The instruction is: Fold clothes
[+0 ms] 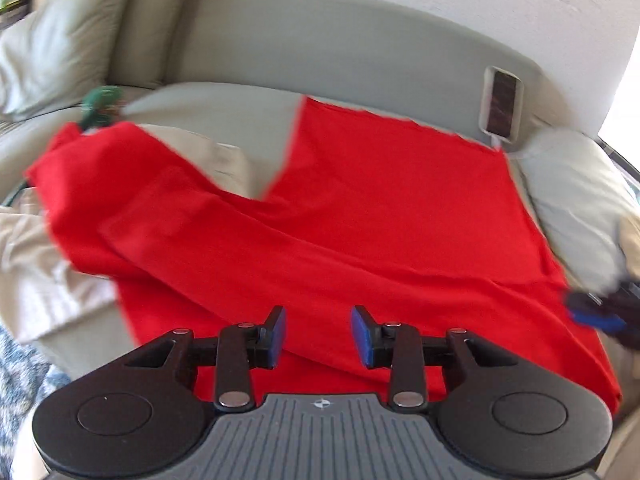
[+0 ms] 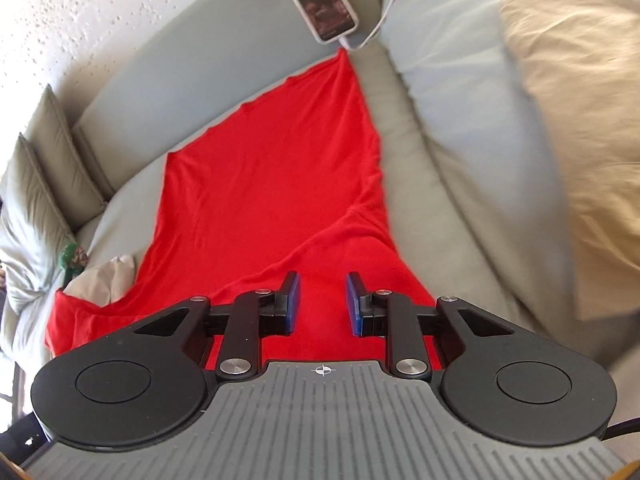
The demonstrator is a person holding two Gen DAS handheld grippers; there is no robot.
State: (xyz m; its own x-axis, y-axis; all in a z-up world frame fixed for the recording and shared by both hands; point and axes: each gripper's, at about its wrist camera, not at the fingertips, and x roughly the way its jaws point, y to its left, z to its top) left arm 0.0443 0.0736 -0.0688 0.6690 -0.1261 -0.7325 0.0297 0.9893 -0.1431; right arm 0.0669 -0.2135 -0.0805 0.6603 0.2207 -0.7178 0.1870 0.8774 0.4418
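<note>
- Left gripper (image 1: 319, 330): jaws part-open, a narrow gap, nothing between the pads; red cloth lies under and ahead of them, no pinch visible.
- Right gripper (image 2: 322, 304): jaws also at a narrow gap, hanging over the near end of the cloth; pads not seen pressing on fabric, so nothing held.
- Right gripper's blue pads also show at the far right edge of the left wrist view, at the cloth's right border.
- Red garment (image 2: 260, 184): spread on the sofa seat, running from directly under both grippers out to the backrest. Right of the right gripper its edge is fairly straight; ahead-left of the left gripper a long flap (image 1: 132, 200) trails off, creased and partly doubled over.
- Handling, my read: thin knit, light, fully limp, no stiffness. It will sag and drag when lifted. Low slip on the upholstery. Not fragile.
- Grip advice: pinch at corners or the hem edge, one gripper per corner, single layer; the trailing flap needs flattening first.
- Surface: soft grey-beige sofa seat (image 2: 432, 184), cushioned, so pads can press in to get under an edge.
- Beyond the cloth: phone (image 2: 322, 7) on a charging cable against the backrest, just past the far corner. Cushions (image 1: 52, 40) far left, tan pillow (image 2: 576, 120) to the right, small green object (image 1: 100, 106) left. Textured white wall behind.
</note>
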